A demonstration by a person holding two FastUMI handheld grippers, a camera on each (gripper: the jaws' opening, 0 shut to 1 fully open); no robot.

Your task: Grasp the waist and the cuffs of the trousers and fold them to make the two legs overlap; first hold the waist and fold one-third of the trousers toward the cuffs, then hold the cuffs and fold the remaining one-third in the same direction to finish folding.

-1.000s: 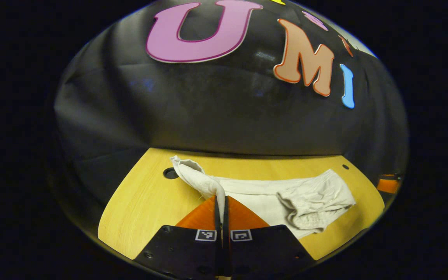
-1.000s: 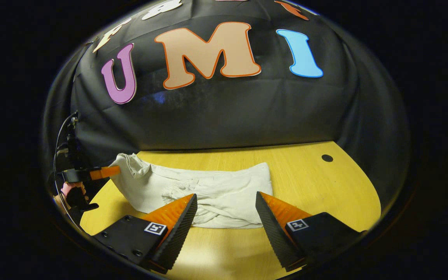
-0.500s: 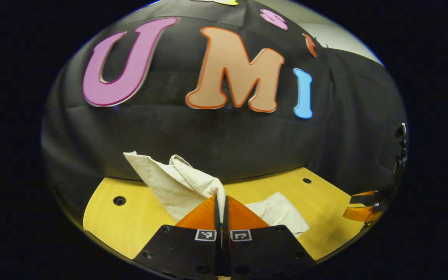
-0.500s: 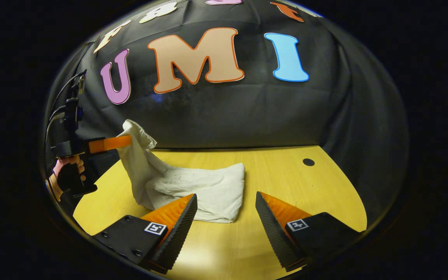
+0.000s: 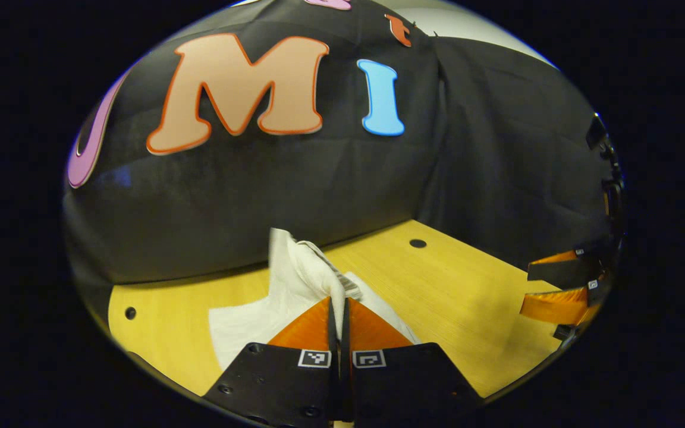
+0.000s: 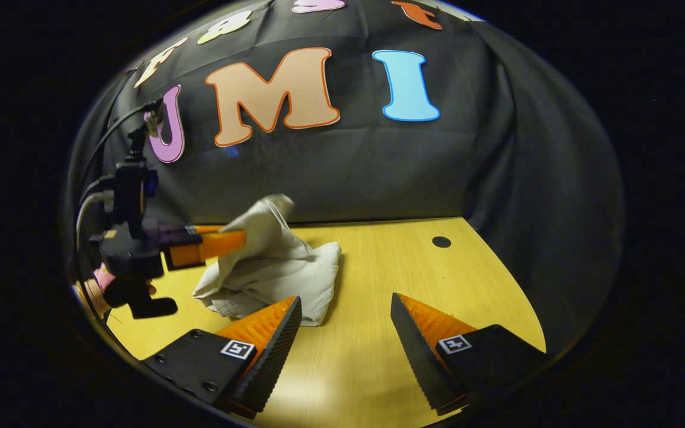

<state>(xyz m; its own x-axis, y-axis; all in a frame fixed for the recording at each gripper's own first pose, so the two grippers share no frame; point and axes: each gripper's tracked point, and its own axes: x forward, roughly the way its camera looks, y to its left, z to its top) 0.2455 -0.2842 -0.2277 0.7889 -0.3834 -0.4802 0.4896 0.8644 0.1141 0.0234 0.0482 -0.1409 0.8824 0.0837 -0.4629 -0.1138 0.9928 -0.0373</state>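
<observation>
The off-white trousers [image 6: 271, 267] lie bunched on the yellow wooden table [image 6: 390, 285], one end lifted over the rest. My left gripper [image 5: 338, 300] is shut on that lifted end of the trousers [image 5: 304, 276]; the rest of the cloth spreads flat below it. In the right gripper view the left gripper [image 6: 223, 244] pinches the cloth from the left, held by a hand [image 6: 101, 285]. My right gripper [image 6: 345, 303] hovers open above the table, just right of the trousers and clear of them. In the left gripper view the right gripper [image 5: 559, 285] shows at the far right.
The black cloth wall closes the table's far side and right side. Round holes [image 6: 440, 242] [image 5: 131, 312] mark the tabletop. Bare wood [image 5: 467, 297] stretches to the right of the trousers.
The left gripper has carried the gripped end of the trousers up and rightward over the rest, so the cloth is now a shorter, doubled heap. The right gripper stayed open and drifted slightly.
</observation>
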